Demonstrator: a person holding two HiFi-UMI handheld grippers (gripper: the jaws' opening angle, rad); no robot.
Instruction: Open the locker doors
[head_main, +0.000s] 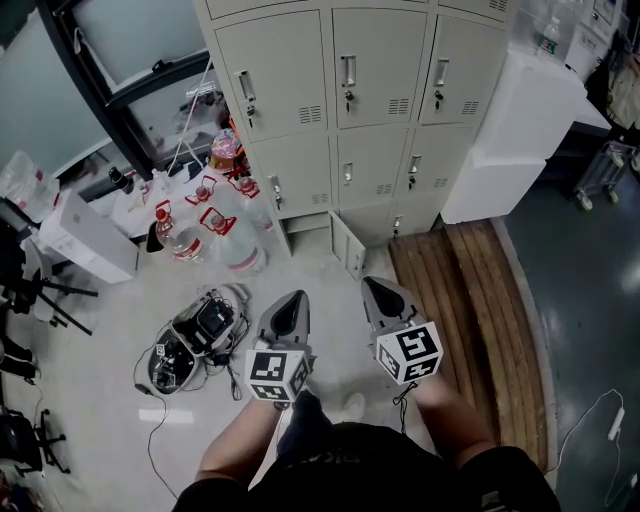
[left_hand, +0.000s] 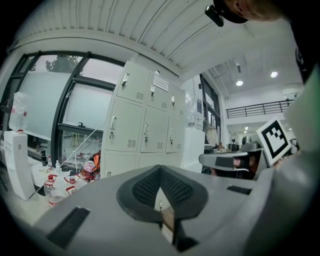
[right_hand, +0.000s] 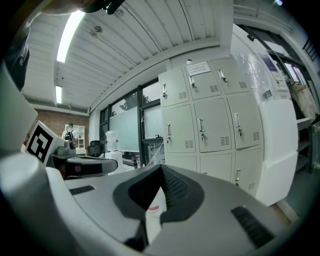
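Note:
A bank of beige lockers (head_main: 340, 110) stands ahead, most of its doors shut, each with a metal handle (head_main: 347, 72). One small door in the bottom row (head_main: 351, 247) hangs ajar. My left gripper (head_main: 291, 303) and right gripper (head_main: 375, 289) are held side by side low in the head view, well short of the lockers, both pointing at them. Both are shut with nothing between the jaws. The lockers (left_hand: 142, 120) also show beyond the left gripper (left_hand: 160, 172) in its own view. In the right gripper view they (right_hand: 210, 125) stand beyond the right gripper (right_hand: 161, 171).
Several water bottles (head_main: 215, 235) crowd the floor left of the lockers. An open bag of gear (head_main: 195, 335) with cables lies by my left gripper. Stacked white blocks (head_main: 515, 130) stand right of the lockers, with wooden planks (head_main: 470, 320) in front. A dark window frame (head_main: 100, 90) runs along the left.

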